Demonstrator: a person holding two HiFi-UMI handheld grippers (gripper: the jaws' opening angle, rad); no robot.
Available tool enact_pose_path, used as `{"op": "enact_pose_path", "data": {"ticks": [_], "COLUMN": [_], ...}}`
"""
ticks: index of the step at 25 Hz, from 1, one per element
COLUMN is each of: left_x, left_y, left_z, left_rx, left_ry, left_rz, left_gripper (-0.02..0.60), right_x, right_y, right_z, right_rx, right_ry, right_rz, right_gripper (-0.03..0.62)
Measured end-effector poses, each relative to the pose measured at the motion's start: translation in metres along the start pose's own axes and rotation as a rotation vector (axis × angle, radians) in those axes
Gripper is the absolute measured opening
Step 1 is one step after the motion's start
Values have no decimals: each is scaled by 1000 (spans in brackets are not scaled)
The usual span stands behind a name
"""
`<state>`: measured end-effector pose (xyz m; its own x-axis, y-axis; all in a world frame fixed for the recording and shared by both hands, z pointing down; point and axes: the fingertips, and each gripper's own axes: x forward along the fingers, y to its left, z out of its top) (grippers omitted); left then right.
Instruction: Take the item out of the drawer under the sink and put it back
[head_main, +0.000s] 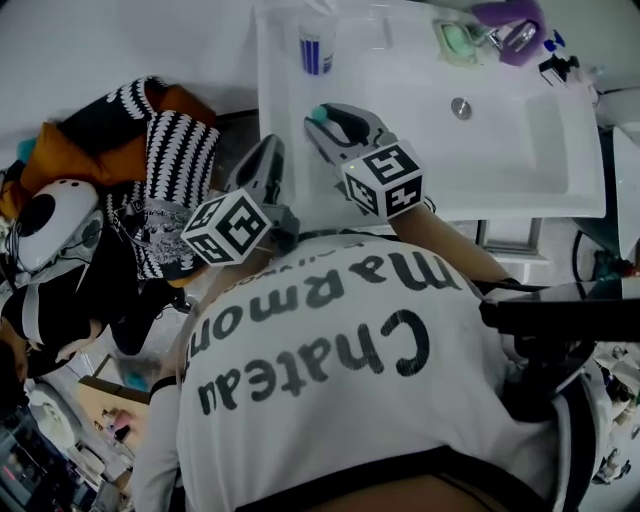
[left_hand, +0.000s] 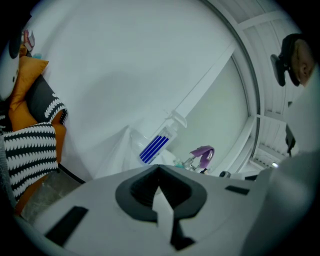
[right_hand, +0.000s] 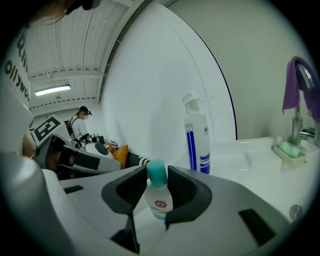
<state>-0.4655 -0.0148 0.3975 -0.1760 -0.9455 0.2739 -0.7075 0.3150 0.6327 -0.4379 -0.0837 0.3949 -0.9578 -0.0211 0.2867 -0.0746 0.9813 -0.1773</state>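
Small bottle with the teal cap stands upright between the pads of your right tool, at the left rim of the white sink. At the far left lies a heap of black-and-white striped cloth over something orange. Next to it, your left tool points toward the wall beside the sink, its jaws drawn to a narrow gap with nothing between them. Your right tool reaches over the sink's rim, pads close against both sides of the small bottle; you cannot tell whether its base rests on the rim. Beyond it a tall pump bottle with blue stripes stands against the wall. Farther right, a purple cloth hangs over the faucet, with a green soap just beside it.
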Motion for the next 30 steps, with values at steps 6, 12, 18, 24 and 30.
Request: {"op": "enact_pose_path", "data": {"ticks": [6, 12, 18, 24, 30], "left_x": [-5, -7, -15, -25, -39], "left_y": [-1, -3, -9, -10, -8], "left_z": [-2, -3, -3, -6, -9], "left_rx": [-10, -13, -6, -19, -35], "left_ry": [-10, -26, -44, -88, -139], "left_rz": [13, 29, 38, 75, 124], "left_gripper": [9, 9, 9, 9, 9], "right_x": [-2, -5, -8, -10, -11], "right_y": [3, 2, 5, 5, 10], "right_z": [-1, -2, -2, -3, -5], "right_rx": [-26, -54, -66, -94, -118], "right_ry": [5, 17, 30, 40, 51], "right_rz": [8, 11, 34, 79, 112], "right_gripper": [132, 130, 131, 133, 153]}}
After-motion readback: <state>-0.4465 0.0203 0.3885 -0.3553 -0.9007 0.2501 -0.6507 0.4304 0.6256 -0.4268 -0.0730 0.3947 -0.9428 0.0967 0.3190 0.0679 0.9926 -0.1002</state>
